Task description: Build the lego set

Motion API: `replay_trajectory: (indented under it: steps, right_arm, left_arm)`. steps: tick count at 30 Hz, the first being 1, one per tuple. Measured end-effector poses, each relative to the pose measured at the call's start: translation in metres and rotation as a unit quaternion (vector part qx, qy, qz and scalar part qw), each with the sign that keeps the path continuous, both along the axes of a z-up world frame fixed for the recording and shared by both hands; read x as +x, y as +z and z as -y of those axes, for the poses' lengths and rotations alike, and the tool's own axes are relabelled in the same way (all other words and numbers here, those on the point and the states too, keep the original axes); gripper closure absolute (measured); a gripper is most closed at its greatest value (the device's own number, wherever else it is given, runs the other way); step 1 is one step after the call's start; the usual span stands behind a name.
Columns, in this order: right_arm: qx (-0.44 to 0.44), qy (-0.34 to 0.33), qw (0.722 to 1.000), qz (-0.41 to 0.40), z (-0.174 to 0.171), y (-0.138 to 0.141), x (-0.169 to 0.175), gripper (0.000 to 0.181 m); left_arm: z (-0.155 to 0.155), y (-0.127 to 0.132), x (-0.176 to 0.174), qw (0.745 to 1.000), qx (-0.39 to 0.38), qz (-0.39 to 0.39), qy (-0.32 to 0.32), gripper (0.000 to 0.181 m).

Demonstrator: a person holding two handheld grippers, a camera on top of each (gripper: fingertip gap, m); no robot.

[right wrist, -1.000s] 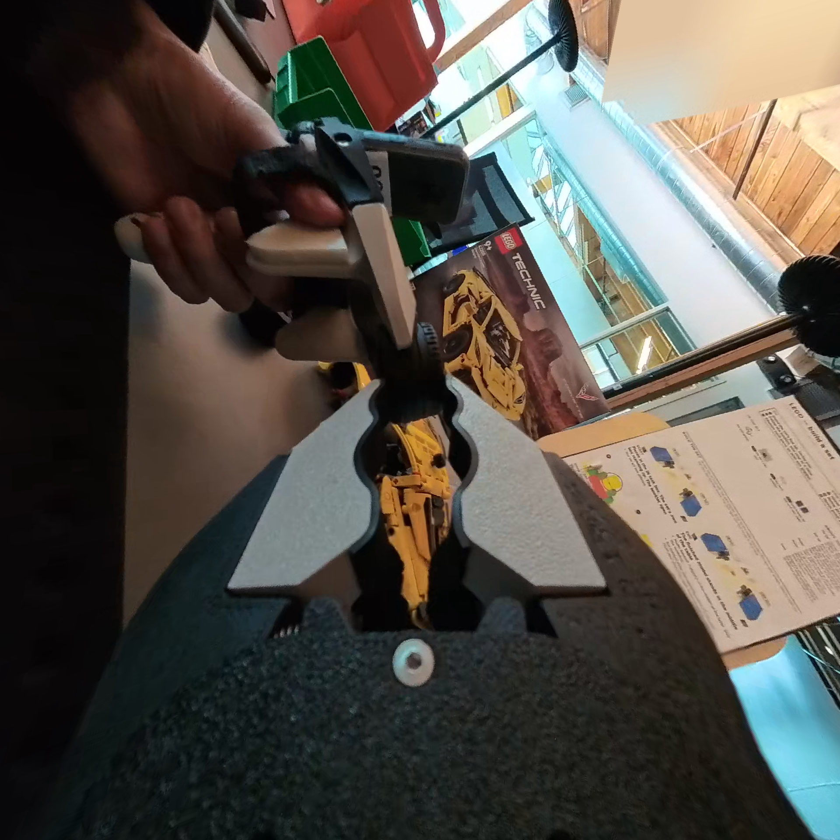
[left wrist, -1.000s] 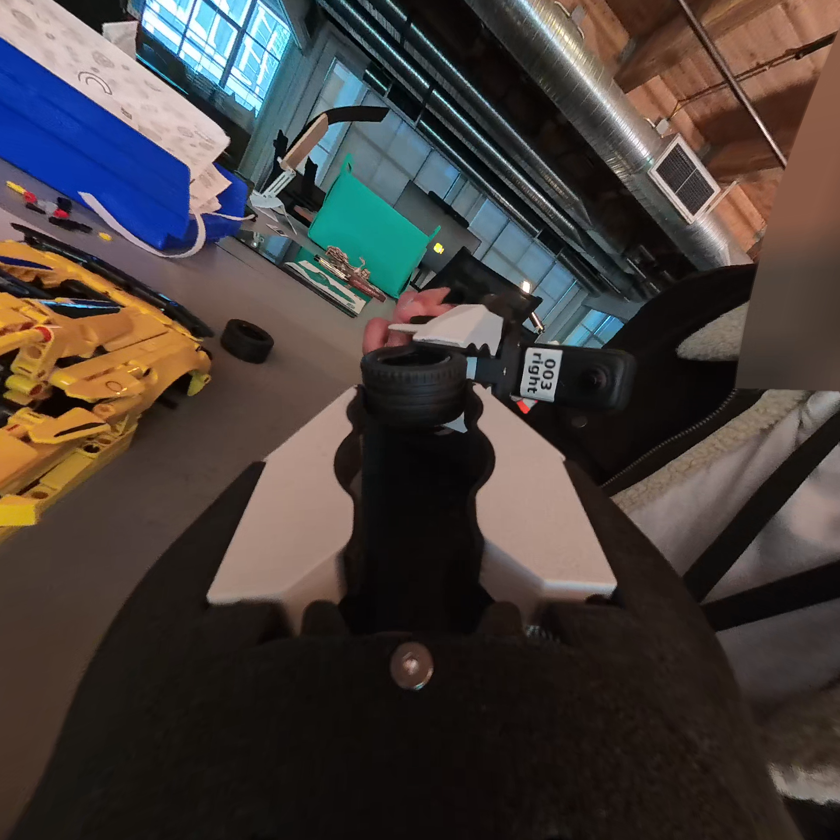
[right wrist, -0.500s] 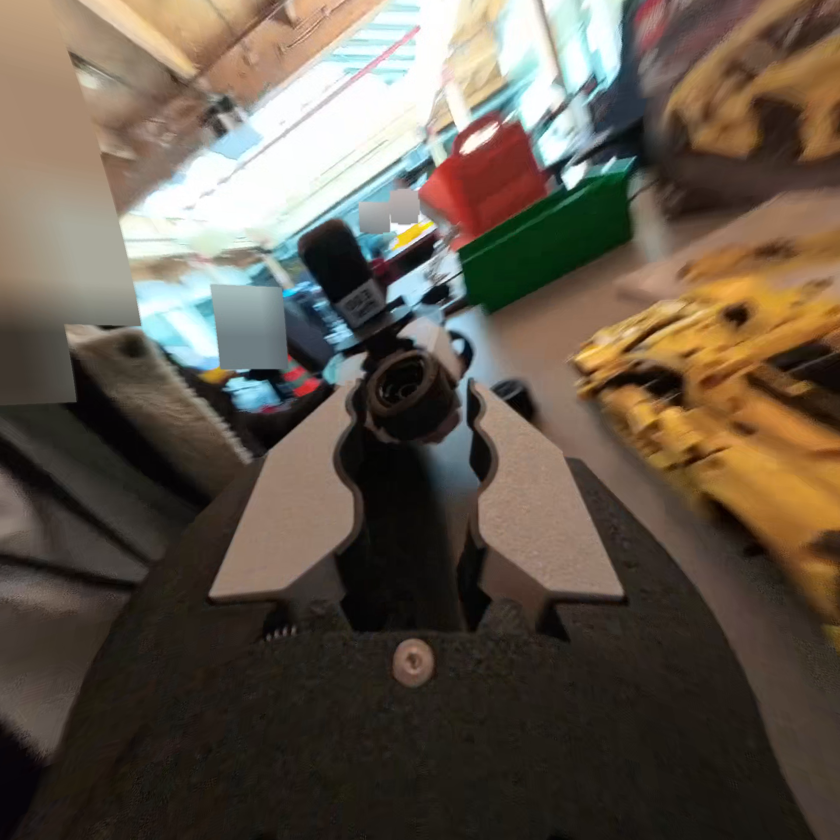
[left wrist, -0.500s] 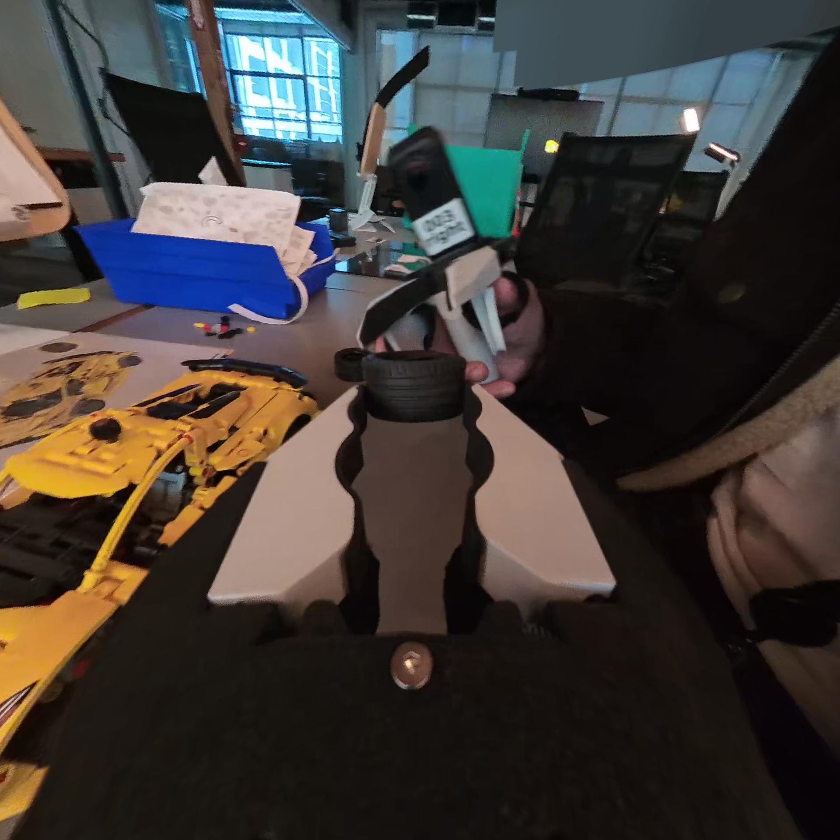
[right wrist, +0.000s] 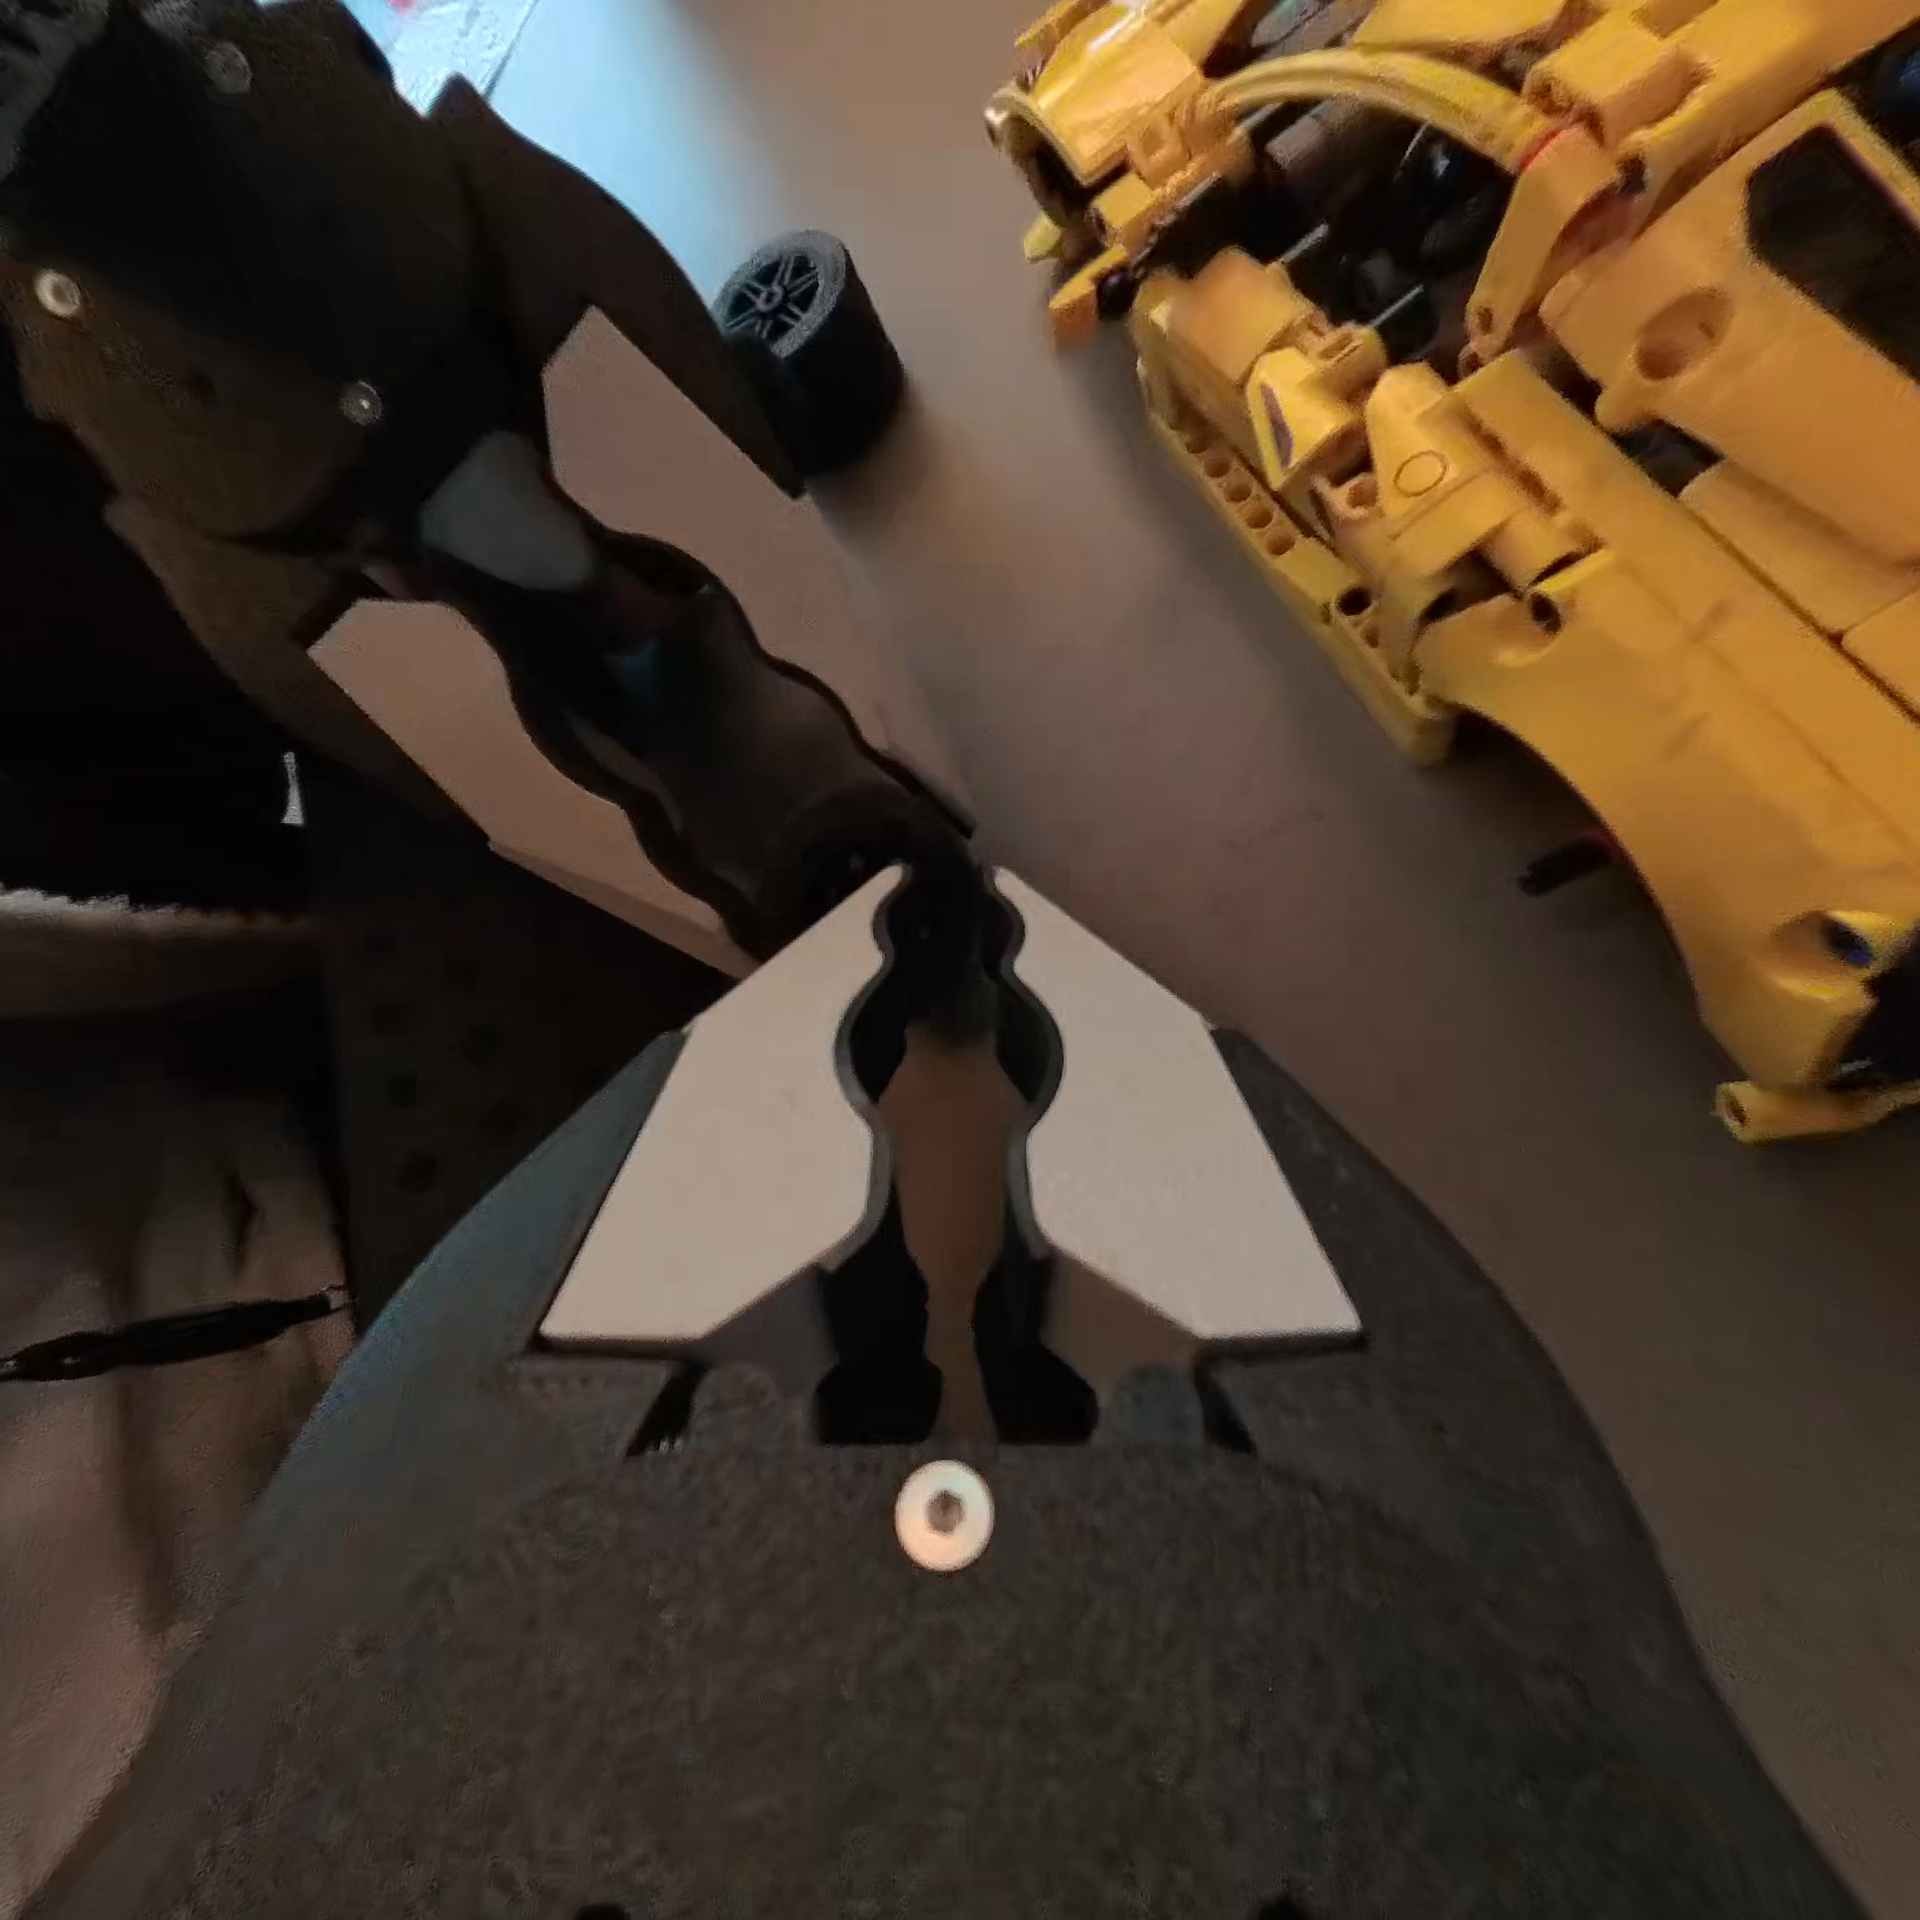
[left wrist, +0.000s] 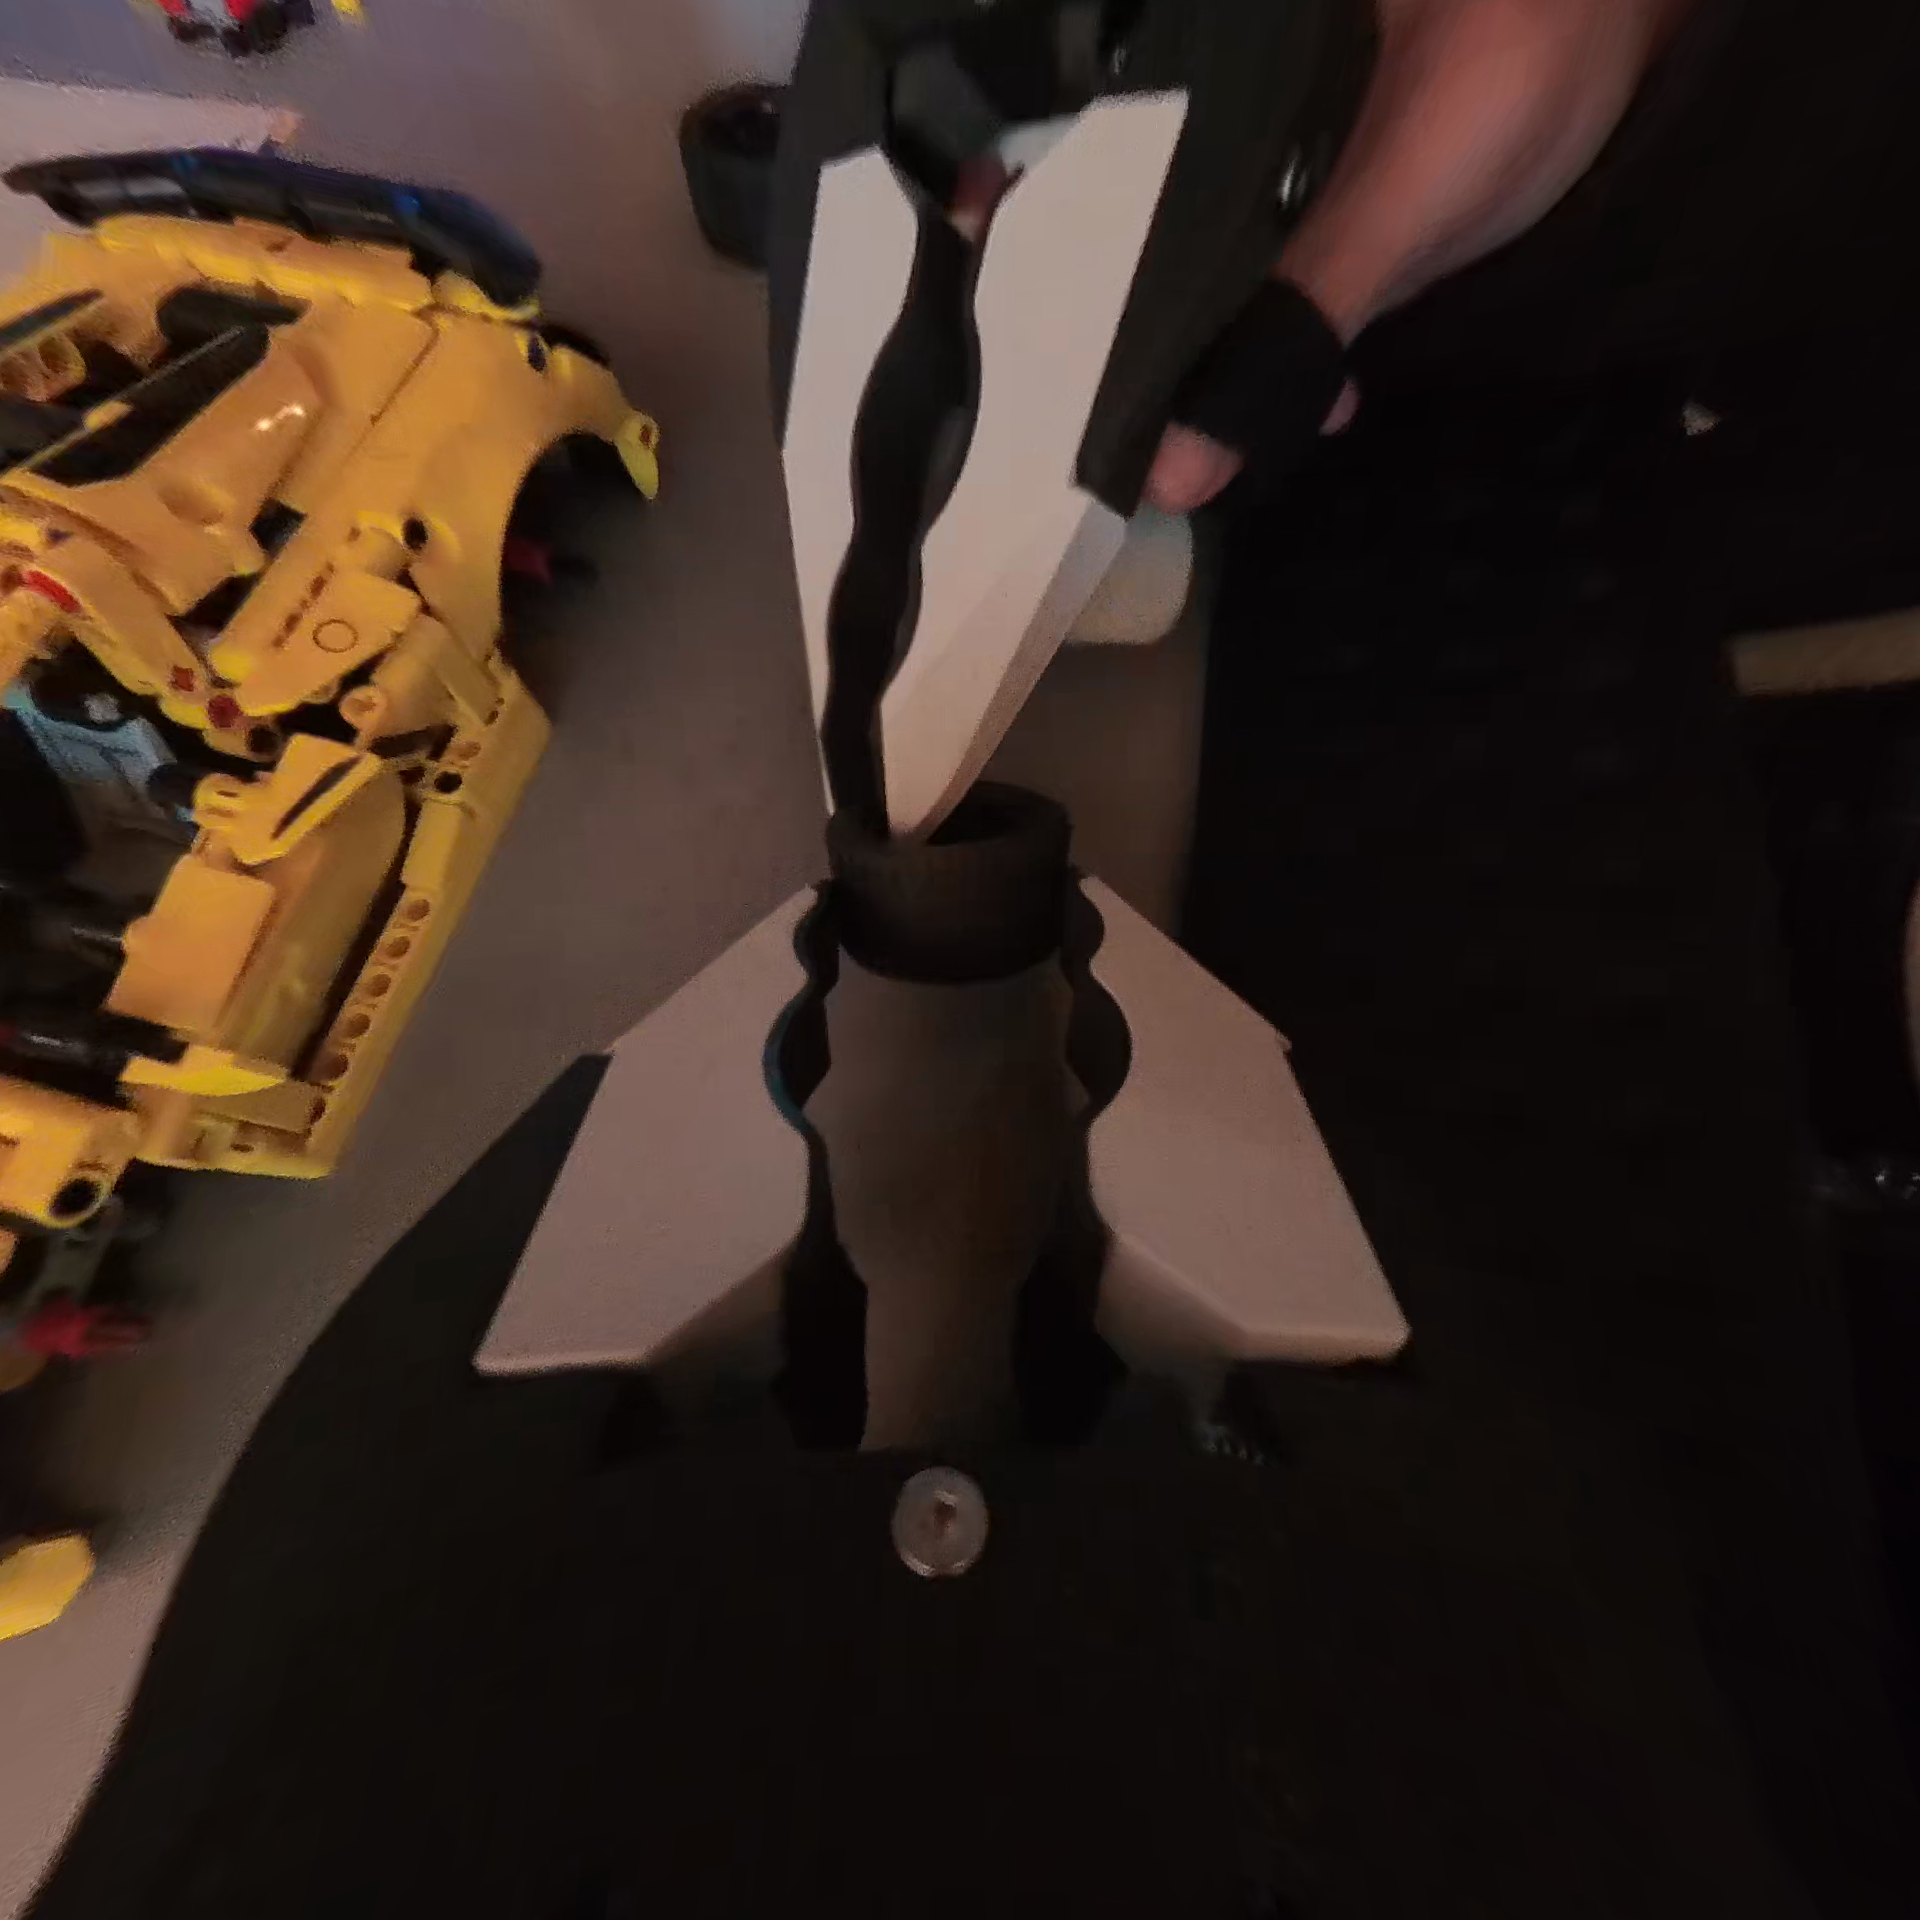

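Observation:
My left gripper point(left wrist: 948, 883) is shut on a black rubber tyre point(left wrist: 951, 920) and holds it above the grey table point(left wrist: 665, 727). My right gripper point(left wrist: 883, 810) reaches down from above, its tips at the tyre's open top. In the right wrist view my right gripper point(right wrist: 943, 899) is shut on a dark wheel rim point(right wrist: 951, 961), pressed against the tyre point(right wrist: 831, 862) held by the left gripper point(right wrist: 862, 831). How far the rim sits in the tyre is hidden. The yellow lego car point(left wrist: 260, 644) lies to the left; it also shows in the right wrist view point(right wrist: 1558, 520).
A spare black wheel with rim point(right wrist: 805, 332) lies on the table behind the left gripper; it also shows in the left wrist view point(left wrist: 727, 177). A person's hand point(left wrist: 1455, 156) and dark jacket fill the right side. Small loose parts lie at the far left corner point(left wrist: 239, 21).
Both grippers have tilted down toward the table. My right gripper, apart from the tyre half a second ago, has come in and now meets the tyre in my left gripper.

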State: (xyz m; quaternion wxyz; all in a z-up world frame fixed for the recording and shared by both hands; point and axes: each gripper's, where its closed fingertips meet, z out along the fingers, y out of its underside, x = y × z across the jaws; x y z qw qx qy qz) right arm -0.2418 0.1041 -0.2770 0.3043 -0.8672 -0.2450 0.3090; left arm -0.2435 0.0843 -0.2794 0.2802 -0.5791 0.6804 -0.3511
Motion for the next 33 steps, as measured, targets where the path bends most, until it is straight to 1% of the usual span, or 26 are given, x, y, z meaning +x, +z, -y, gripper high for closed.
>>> replay_trajectory:
  steps: [3, 4, 5, 8, 11, 12, 14, 18, 20, 21, 25, 27, 31, 33]
  right_arm:
    - [-0.012, -0.003, 0.999, -0.05, -0.001, 0.008, 0.0, 0.166]
    - [-0.024, -0.003, 0.998, -0.065, -0.001, 0.008, 0.0, 0.165]
    - [-0.033, 0.001, 0.997, -0.073, -0.001, 0.008, -0.001, 0.168]
    - [-0.024, 0.015, 0.999, -0.031, -0.001, 0.0, -0.005, 0.169]
    - [-0.003, 0.025, 1.0, -0.01, -0.003, 0.0, -0.008, 0.172]
    - [-0.004, 0.026, 1.0, -0.01, -0.003, 0.0, -0.009, 0.172]
    - [-0.002, 0.026, 1.0, -0.005, -0.003, -0.001, -0.009, 0.172]
    - [0.022, 0.032, 0.999, 0.018, -0.005, -0.001, -0.01, 0.173]
    - [0.03, 0.04, 0.998, 0.026, -0.004, -0.001, -0.013, 0.173]
    - [0.033, 0.041, 0.998, 0.028, -0.003, -0.001, -0.013, 0.173]
    - [0.036, 0.048, 0.998, 0.024, -0.002, 0.0, -0.016, 0.173]
    - [0.039, 0.038, 0.998, 0.031, -0.005, -0.001, -0.015, 0.174]
    - [0.07, 0.015, 0.994, 0.08, -0.011, -0.003, -0.013, 0.176]
    - [0.058, -0.003, 0.995, 0.079, -0.013, -0.005, -0.01, 0.177]
  left_arm:
    - [-0.001, -0.004, -0.004, 0.999, -0.033, -0.018, 0.007, 0.137]
    - [-0.001, -0.005, -0.005, 0.999, -0.035, -0.022, 0.008, 0.136]
    - [-0.001, -0.007, -0.006, 0.999, -0.029, -0.027, 0.007, 0.136]
    - [0.0, -0.01, -0.007, 0.999, -0.015, -0.035, 0.003, 0.136]
    - [0.001, -0.01, -0.01, 0.999, -0.017, -0.035, 0.002, 0.133]
    - [0.001, -0.008, -0.011, 0.999, -0.031, -0.033, 0.002, 0.133]
    - [0.003, 0.001, -0.013, 0.996, -0.085, -0.014, 0.003, 0.129]
    - [-0.008, 0.021, -0.013, 0.977, -0.206, 0.034, 0.038, 0.13]
    - [-0.01, 0.018, -0.012, 0.972, -0.23, 0.026, 0.046, 0.134]
    - [-0.008, 0.014, -0.012, 0.971, -0.236, 0.01, 0.044, 0.141]
    - [-0.014, 0.004, -0.015, 0.968, -0.241, -0.021, 0.066, 0.167]
    - [-0.016, 0.002, -0.013, 0.97, -0.228, -0.022, 0.074, 0.169]
    - [-0.019, -0.002, -0.011, 0.979, -0.18, -0.023, 0.09, 0.171]
    - [-0.02, -0.002, -0.01, 0.983, -0.159, -0.019, 0.094, 0.171]
